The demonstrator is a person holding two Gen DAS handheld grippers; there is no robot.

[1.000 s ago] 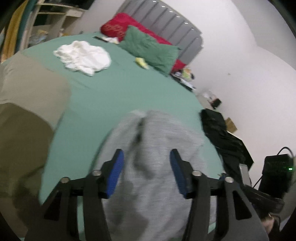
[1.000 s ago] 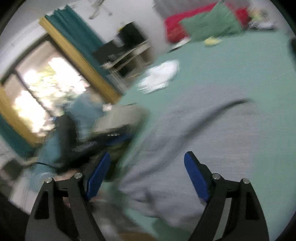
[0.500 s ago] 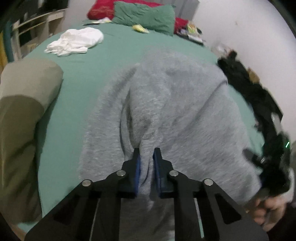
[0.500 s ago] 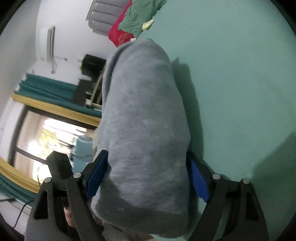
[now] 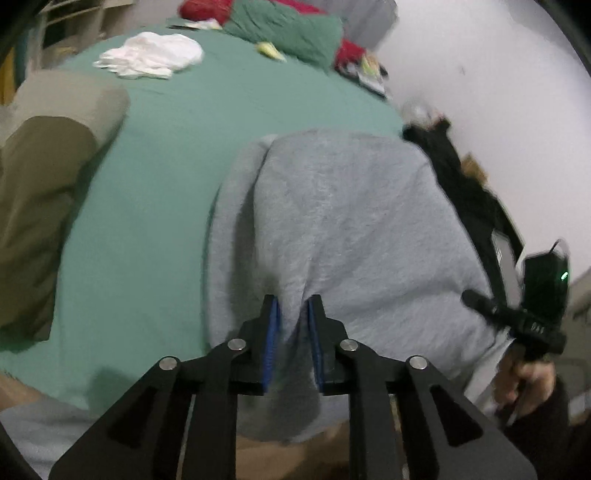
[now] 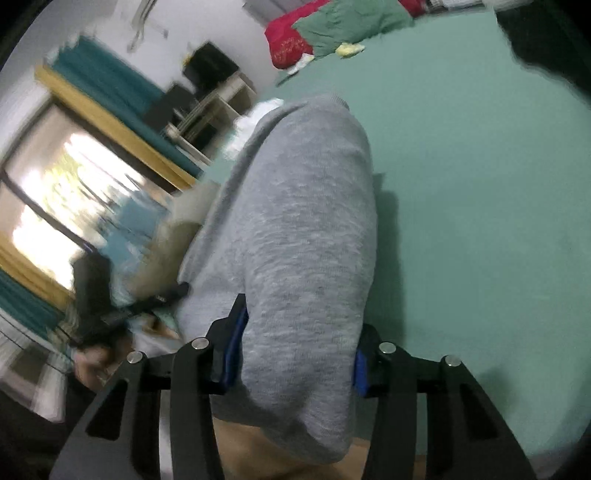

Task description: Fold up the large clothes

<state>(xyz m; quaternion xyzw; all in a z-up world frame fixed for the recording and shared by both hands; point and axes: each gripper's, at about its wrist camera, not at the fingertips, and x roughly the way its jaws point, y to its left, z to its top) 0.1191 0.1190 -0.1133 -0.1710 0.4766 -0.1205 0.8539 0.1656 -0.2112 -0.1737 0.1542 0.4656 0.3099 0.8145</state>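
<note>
A grey fleece garment (image 5: 351, 221) lies bunched on the green bed sheet (image 5: 166, 184), its near end hanging over the bed's front edge. My left gripper (image 5: 292, 332) pinches a narrow ridge of that fabric between its blue pads while its jaws are opening slightly. In the right wrist view the same garment (image 6: 303, 221) rises as a thick rolled fold. My right gripper (image 6: 295, 354) straddles this fold; its jaws are closing and both pads touch the cloth. A hand (image 5: 532, 376) holding the right gripper's body shows at the lower right of the left wrist view.
A white garment (image 5: 147, 55) lies far back on the bed, a khaki one (image 5: 48, 166) at the left. Green pillow (image 5: 288, 26) and red pillow (image 6: 288, 40) sit at the headboard. Black clothes (image 5: 465, 192) drape the right edge. A bright window (image 6: 55, 203) and shelves (image 6: 221, 96) stand left.
The left jaws went from wide open to pinched on the grey fabric, then eased a little. The right jaws narrowed onto the thick fold. Both grippers came toward the bed's near edge.
</note>
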